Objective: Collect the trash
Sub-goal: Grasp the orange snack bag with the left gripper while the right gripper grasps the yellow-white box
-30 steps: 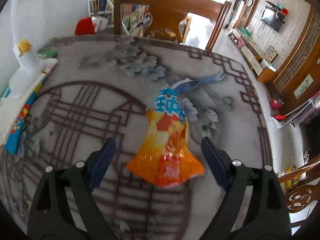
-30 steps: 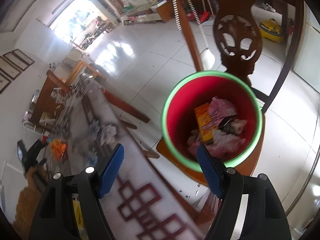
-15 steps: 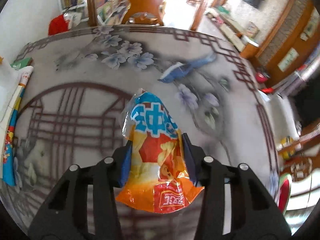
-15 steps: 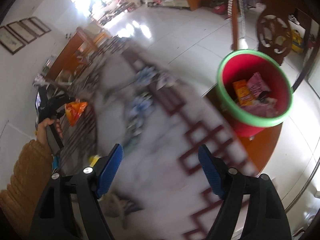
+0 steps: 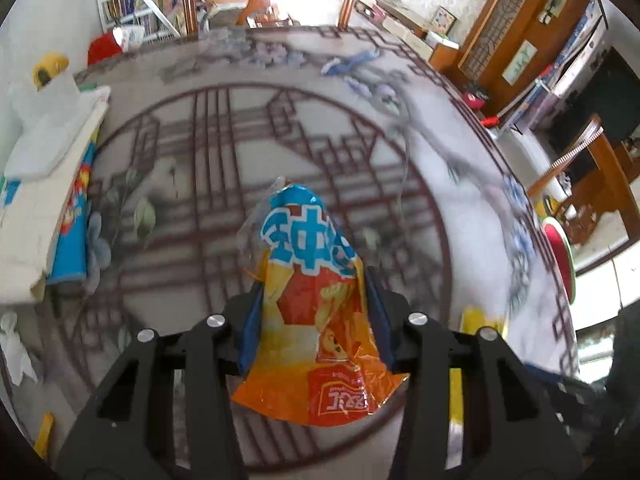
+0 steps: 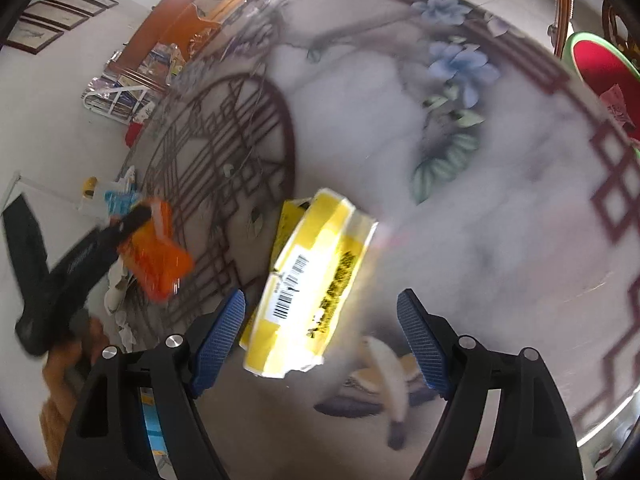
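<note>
- Left wrist view: the left gripper [image 5: 312,300] is clamped on the orange snack bag [image 5: 316,320], which it holds above the patterned table [image 5: 200,160]; the red bin [image 5: 560,256] is past the table's right edge.
- Right wrist view: the right gripper [image 6: 320,340] is open over the table; the yellow wrapper [image 6: 312,280] lies between its pads, not squeezed, with a banana peel [image 6: 384,364] beside it.

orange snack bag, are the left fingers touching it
Touching. The left wrist view shows both blue fingers pressed against the sides of the orange snack bag.

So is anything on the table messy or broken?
Yes. A yellow cardboard box lies squashed and torn on the patterned table, a banana peel lies beside it, and crumpled white tissue sits near the table's edge.
</note>
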Demonstrator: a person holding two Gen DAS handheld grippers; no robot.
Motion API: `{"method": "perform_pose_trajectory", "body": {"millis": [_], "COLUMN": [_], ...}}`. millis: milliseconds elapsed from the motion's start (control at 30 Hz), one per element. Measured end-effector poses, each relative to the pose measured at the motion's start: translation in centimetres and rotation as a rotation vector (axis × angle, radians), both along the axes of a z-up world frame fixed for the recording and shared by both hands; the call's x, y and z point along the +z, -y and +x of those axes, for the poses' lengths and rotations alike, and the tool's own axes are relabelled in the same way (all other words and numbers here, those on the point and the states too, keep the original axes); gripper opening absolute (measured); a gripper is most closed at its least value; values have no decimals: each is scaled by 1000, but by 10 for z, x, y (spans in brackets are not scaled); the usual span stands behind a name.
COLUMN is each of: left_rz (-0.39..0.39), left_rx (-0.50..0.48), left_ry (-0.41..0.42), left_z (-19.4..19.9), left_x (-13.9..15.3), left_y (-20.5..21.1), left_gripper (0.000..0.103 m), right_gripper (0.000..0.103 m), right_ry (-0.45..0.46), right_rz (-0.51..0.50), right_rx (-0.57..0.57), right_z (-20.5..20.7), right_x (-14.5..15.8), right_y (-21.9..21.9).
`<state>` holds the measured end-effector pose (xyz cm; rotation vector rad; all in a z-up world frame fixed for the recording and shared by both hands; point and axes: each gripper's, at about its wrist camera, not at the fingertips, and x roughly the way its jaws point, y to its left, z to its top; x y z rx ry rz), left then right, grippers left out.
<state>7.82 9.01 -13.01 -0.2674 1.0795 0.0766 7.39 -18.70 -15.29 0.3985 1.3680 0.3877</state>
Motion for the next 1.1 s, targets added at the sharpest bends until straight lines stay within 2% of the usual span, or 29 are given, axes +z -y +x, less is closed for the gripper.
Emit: {"method": "perform_pose_trajectory", "body": {"millis": [267,467,1100], "left_rz": [-20,5,14], "left_rx": [-46,-70,-47], "left_ry": [-74,-67,-91], "left_z": [-22,-27,-34], "left_x": [-23,-25,-35], "left_y": [6,15,17], "left_gripper": [47,61,63], "right_gripper": [76,76,73], "right_ry": [-5,-24,39], "right_rz": [-73,-82,-121], "right_rx": [24,17,84], "right_z": [0,-5,-3], "right_x": [-10,-17,-10], "right_y": [-25,-26,-47]}}
